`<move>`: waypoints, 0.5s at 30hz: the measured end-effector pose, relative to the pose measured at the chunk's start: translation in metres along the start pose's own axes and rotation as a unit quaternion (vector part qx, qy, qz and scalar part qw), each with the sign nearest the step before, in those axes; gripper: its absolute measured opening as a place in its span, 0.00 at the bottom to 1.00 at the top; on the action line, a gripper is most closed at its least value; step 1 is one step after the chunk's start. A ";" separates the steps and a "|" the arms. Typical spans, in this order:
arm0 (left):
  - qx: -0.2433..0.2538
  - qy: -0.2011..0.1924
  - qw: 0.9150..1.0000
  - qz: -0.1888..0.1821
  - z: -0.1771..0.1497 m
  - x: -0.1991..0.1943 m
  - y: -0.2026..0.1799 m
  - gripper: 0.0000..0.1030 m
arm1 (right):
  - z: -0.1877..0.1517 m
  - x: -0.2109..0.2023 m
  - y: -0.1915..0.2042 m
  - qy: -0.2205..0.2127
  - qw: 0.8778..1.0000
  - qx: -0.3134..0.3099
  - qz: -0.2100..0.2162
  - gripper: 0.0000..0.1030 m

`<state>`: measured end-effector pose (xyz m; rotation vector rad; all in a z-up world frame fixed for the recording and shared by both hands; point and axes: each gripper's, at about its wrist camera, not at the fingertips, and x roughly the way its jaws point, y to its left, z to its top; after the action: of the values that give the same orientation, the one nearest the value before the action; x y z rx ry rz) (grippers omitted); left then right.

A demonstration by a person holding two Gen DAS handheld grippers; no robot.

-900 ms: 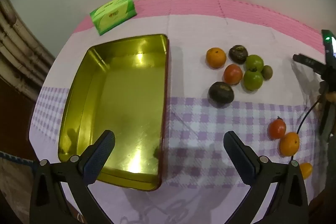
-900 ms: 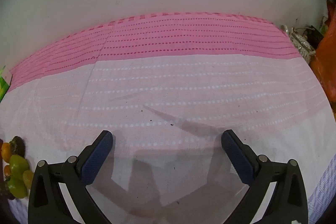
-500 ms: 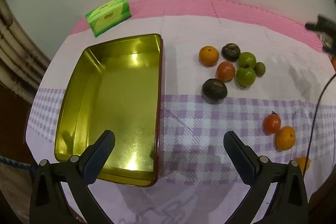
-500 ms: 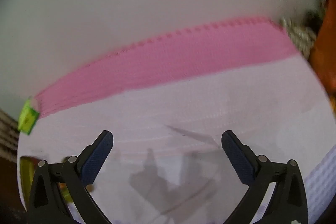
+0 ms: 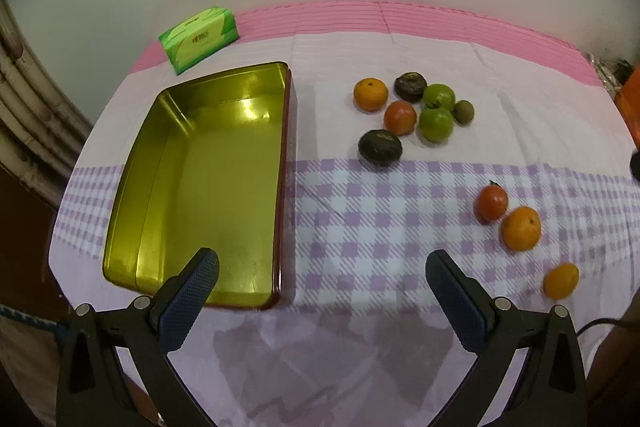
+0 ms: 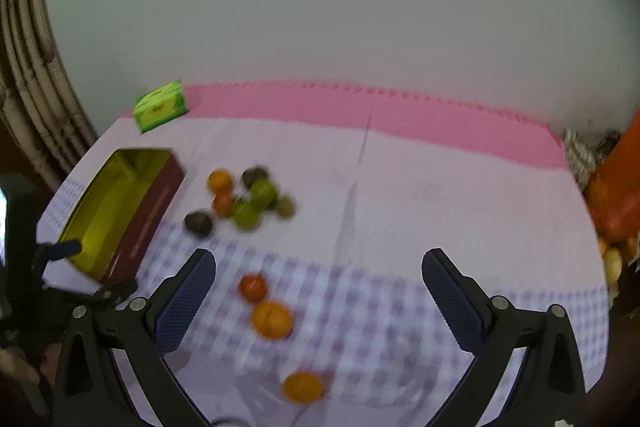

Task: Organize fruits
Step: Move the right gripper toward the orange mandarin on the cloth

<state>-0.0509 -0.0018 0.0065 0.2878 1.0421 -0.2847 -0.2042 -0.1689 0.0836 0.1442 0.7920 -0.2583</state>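
Plain grey wall is filling the back, and a tablecloth [image 5: 400, 39], pink at the far edge and purple-checked nearer, is covering the table. Biggest thing sitting on it is the gold tin [image 5: 280, 187] at about 9 o'clock, nothing lying inside. Green tissue box [image 5: 199, 38] is sitting at 11 o'clock behind it. Seven fruits [image 5: 412, 115] are clustering at 1 o'clock, and three more [image 5: 520, 229] are trailing off at 3 to 4 o'clock. Left gripper [image 5: 322, 269] and right gripper [image 6: 319, 269] are both hanging above the cloth with jaws spread wide, gripping nothing. Right view is looking blurry.
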 end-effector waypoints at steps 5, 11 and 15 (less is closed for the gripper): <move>-0.002 -0.006 1.000 -0.002 -0.010 -0.008 -0.003 1.00 | -0.018 -0.012 0.018 0.006 1.000 -0.018 -0.016 1.00; 0.003 -0.005 1.000 -0.001 -0.019 -0.012 -0.004 1.00 | -0.055 -0.008 0.019 0.031 0.999 -0.030 -0.018 1.00; 0.005 0.000 1.000 0.003 -0.022 -0.011 -0.005 1.00 | -0.065 0.003 0.014 0.052 0.998 -0.021 -0.016 0.99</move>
<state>-0.0751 0.0027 0.0051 0.2998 1.0393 -0.2855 -0.2428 -0.1414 0.0374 0.1057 0.9022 -0.2648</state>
